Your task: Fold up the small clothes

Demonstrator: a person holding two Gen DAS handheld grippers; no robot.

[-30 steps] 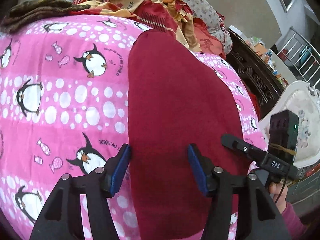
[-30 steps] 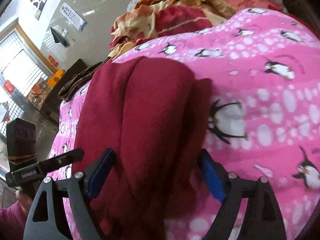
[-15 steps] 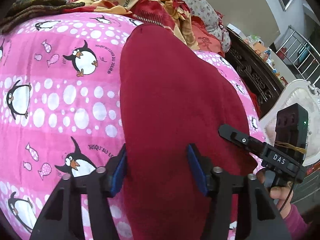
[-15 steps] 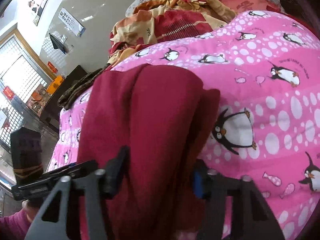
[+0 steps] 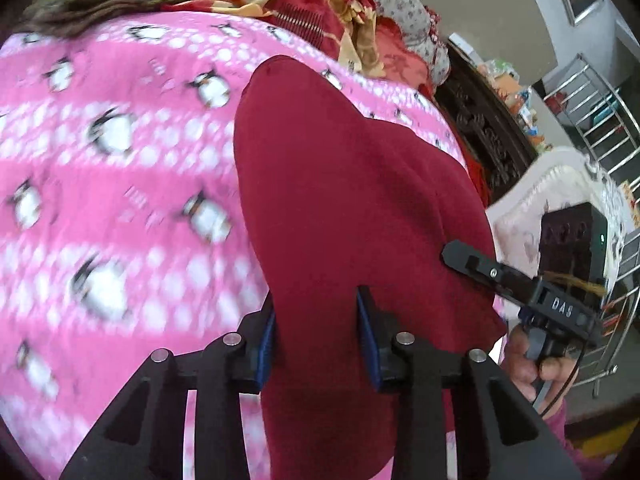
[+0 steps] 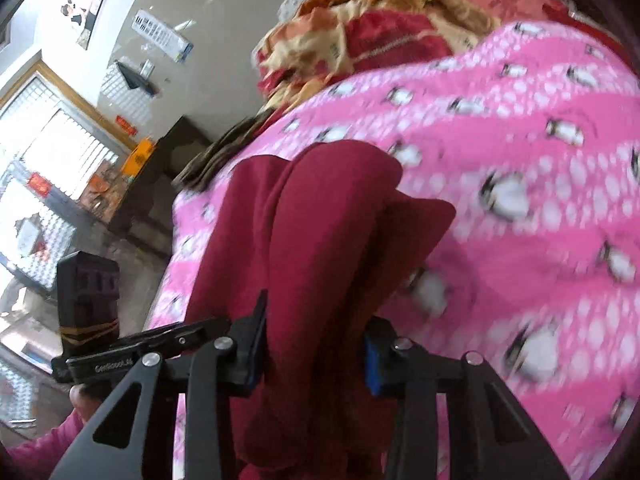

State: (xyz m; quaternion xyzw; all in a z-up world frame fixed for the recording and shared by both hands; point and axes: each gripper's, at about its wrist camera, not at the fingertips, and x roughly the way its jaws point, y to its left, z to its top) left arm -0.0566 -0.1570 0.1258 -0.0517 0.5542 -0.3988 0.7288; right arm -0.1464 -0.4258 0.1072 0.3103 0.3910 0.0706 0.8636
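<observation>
**Both claws grip the red garment over the bed**

The dark red garment (image 5: 352,208) hangs in soft folds above the pink penguin blanket (image 5: 120,200), near the bed's edge. The left claw (image 5: 316,332) is pinched onto its near end; the right claw (image 6: 316,344) clamps a bunched fold alongside. Rumpled bedding (image 6: 360,36) lies at the far edge.

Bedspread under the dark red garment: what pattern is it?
Pink bedspread with white dots and black-and-white penguins, clearest in the left wrist view.
</observation>
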